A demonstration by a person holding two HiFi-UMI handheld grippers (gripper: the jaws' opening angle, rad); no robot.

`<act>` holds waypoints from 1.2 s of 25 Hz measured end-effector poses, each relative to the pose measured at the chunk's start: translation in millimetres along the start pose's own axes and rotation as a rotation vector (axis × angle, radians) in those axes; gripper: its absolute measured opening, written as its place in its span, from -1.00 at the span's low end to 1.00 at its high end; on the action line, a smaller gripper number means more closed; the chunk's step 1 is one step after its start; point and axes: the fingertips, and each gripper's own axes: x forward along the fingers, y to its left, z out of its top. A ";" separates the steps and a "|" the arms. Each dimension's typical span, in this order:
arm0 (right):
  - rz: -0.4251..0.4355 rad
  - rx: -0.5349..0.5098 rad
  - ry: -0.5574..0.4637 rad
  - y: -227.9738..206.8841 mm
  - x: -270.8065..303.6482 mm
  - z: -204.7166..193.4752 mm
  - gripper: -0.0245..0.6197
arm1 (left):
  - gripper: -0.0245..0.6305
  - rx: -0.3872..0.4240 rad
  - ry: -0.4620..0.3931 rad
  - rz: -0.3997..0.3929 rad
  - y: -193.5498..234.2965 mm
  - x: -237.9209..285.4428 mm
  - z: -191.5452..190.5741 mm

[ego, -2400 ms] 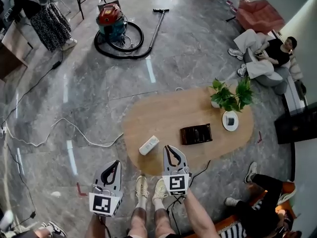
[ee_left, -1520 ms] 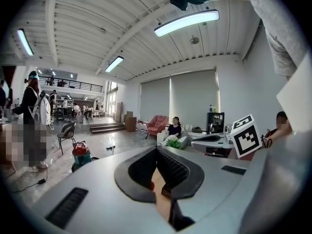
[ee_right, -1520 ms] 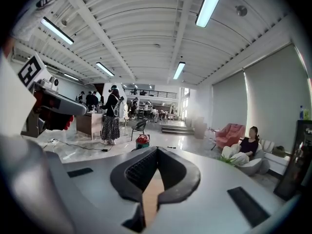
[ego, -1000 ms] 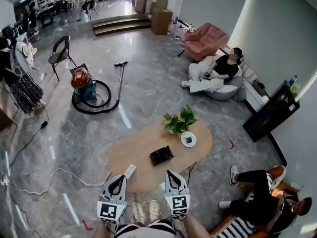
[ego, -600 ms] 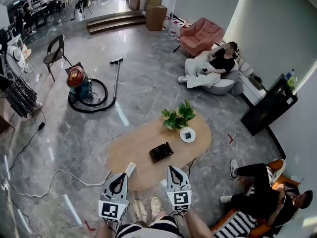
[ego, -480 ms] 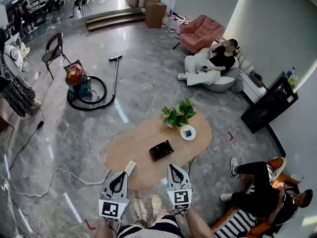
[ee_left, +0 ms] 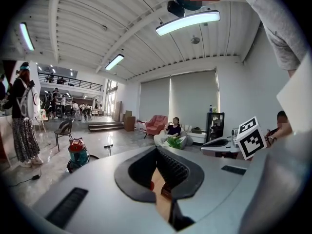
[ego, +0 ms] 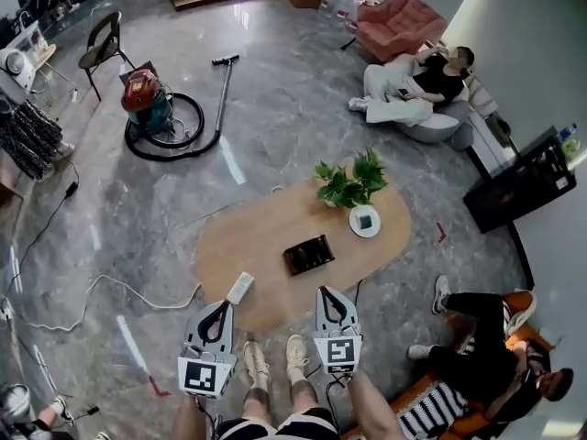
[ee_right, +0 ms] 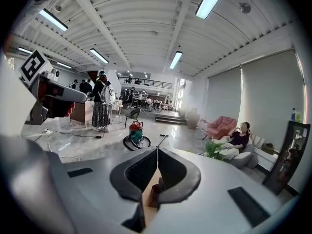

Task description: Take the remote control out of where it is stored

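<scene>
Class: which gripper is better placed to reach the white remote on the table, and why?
Left. The left gripper lies beside the white remote at the table edge; the right gripper sits further off, nearer the dark box.

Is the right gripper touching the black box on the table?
Apart. The head view shows bare tabletop between the right gripper and the black box.

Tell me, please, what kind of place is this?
Probably a large open hall furnished like a living room: a low wooden coffee table, a pink armchair and a vacuum cleaner stand on a polished floor under a high ceiling.
</scene>
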 end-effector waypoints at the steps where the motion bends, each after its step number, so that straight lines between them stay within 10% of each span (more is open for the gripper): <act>1: 0.004 -0.003 0.002 -0.3 7.5 -6.4 -0.90 | -0.91 -0.004 0.007 0.007 3.0 3.8 -7.9; 30: 0.109 -0.114 0.162 3.4 146.5 -181.4 -0.58 | -0.91 -0.076 0.120 0.109 20.1 44.8 -156.0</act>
